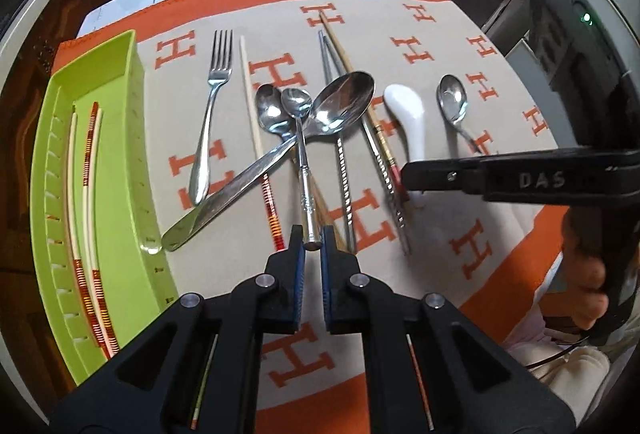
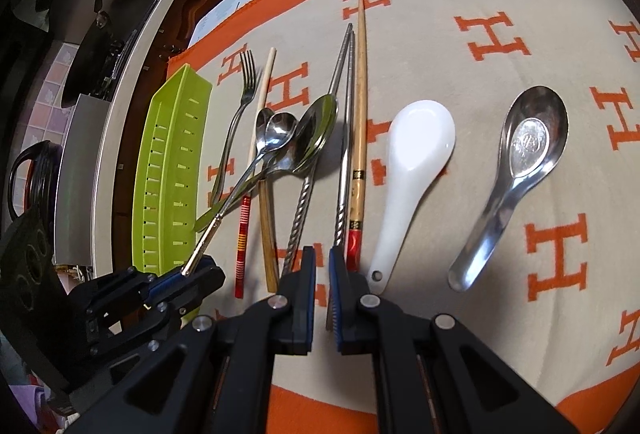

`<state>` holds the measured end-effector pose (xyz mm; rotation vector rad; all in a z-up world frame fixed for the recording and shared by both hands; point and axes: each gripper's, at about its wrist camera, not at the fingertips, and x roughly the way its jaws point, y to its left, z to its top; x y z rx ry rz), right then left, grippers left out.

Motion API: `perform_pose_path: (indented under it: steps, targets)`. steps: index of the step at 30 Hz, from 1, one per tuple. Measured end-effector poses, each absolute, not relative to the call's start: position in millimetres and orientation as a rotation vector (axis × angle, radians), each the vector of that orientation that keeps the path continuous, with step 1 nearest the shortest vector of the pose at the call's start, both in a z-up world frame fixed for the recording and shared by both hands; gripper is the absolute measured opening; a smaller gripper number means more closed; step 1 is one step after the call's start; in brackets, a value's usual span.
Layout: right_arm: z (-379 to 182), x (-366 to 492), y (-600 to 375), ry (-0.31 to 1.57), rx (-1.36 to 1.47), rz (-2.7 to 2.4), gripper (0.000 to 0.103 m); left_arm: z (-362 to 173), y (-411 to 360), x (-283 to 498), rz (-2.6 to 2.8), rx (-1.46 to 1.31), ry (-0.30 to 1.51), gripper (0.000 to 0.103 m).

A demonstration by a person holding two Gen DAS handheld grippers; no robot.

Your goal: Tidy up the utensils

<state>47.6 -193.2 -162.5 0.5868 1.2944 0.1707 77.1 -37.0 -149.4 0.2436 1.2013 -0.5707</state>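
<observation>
My left gripper (image 1: 312, 240) is clamped on the handle end of the teaspoon (image 1: 298, 105), whose bowl rests on the pile of spoons (image 1: 320, 113) mid-cloth (image 1: 440, 13). My right gripper (image 2: 322, 262) is parted, nothing between the pads, hovering over the twisted steel chopsticks (image 2: 344, 153), near the wooden chopstick (image 2: 360, 113). Green tray (image 1: 132, 169) at left holds two chopsticks (image 1: 90, 193). Fork (image 1: 212, 105), white spoon (image 2: 412, 161), steel soup spoon (image 2: 520, 161) lie on the cloth.
</observation>
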Motion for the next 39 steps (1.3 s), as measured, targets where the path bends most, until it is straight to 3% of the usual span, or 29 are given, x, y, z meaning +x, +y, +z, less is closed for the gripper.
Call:
perform_pose_path:
  steps: [6, 8, 10, 11, 39]
  targets:
    - [-175.0, 58.3, -187.2, 1.308, 0.757, 0.263, 0.007, -155.5, -32.2, 66.4, -0.579, 0.248, 1.193, 0.005]
    - [-181.5, 65.7, -184.1, 1.311, 0.823, 0.285, 0.013, -158.0, -32.0, 63.4, -0.580, 0.240, 1.199, 0.005]
    - [-183.4, 71.0, -177.9, 1.309, 0.852, 0.302, 0.030, -158.8, -31.8, 59.6, -0.587, 0.233, 1.201, 0.005]
    - [-182.9, 73.3, -174.3, 1.306, 0.855, 0.306, 0.030, -158.8, -32.0, 58.2, -0.591, 0.232, 1.202, 0.005]
    - [-176.7, 68.6, -159.8, 1.310, 0.740, 0.254, 0.025, -175.4, -19.4, 50.9, -0.590, 0.196, 1.275, 0.005]
